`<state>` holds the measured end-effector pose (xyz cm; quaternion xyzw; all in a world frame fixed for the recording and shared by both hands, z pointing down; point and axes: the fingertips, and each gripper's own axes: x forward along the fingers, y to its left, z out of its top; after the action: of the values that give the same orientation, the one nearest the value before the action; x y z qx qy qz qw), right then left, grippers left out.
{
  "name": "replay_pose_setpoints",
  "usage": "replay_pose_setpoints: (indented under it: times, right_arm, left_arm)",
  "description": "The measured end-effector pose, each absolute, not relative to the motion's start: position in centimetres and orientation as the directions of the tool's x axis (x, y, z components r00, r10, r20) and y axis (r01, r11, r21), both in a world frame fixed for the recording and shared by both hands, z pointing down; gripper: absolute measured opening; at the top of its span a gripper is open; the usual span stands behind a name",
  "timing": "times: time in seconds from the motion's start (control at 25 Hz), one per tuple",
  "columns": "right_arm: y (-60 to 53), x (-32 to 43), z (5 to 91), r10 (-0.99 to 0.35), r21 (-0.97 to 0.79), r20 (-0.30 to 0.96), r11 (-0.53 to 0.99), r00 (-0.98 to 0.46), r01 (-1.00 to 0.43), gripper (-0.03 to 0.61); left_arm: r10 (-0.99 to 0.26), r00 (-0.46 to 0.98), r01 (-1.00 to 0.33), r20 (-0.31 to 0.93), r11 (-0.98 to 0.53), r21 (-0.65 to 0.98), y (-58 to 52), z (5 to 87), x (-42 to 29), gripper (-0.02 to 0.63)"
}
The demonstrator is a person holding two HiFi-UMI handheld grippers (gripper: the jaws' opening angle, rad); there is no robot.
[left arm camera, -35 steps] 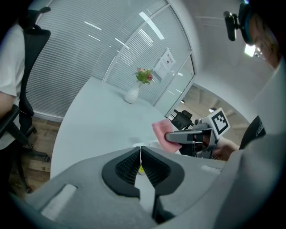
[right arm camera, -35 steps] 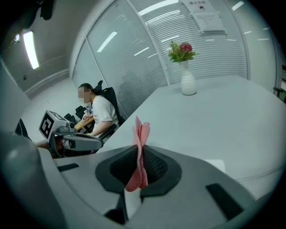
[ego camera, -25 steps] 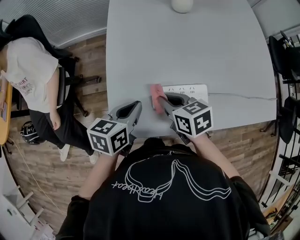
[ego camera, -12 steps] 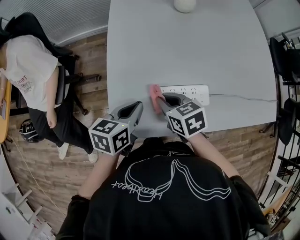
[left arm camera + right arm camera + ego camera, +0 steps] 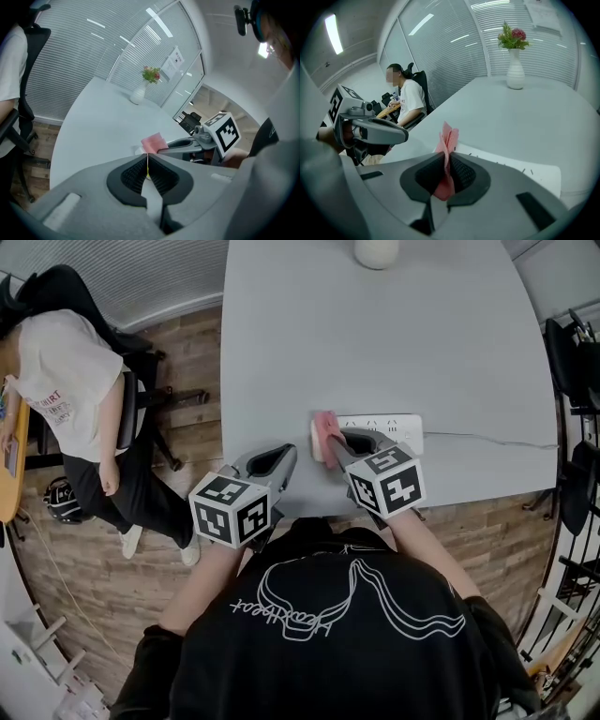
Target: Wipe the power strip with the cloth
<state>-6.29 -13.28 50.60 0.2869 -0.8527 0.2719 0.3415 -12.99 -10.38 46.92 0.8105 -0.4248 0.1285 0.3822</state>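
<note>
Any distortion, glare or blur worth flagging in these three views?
Head view: fisheye curves the table edges, light even, no glare. Left gripper view: dark rounded corners, bright glare spot upper right. Right gripper view: dark corners, light streaks on the glass wall, cloth sharp.

The cloth [image 5: 324, 424] hides one end of the power strip [image 5: 406, 430]; the vase [image 5: 376, 251] is cropped.

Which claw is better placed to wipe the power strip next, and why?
Right: the right claw grips the cloth at the power strip; the left claw is shut, empty, beside it.
</note>
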Motion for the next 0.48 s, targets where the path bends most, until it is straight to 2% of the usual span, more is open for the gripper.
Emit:
replay_pose_setpoints:
  times: [0.48]
  right_arm:
    - [-14.3, -0.5, 50.6, -0.363, -0.234, 0.758, 0.623, -0.541, -0.746, 0.037]
  left_arm:
    - [-0.573, 0.624, -0.776, 0.532, -0.372, 0.510, -10.7, 46.7, -12.0, 0.015]
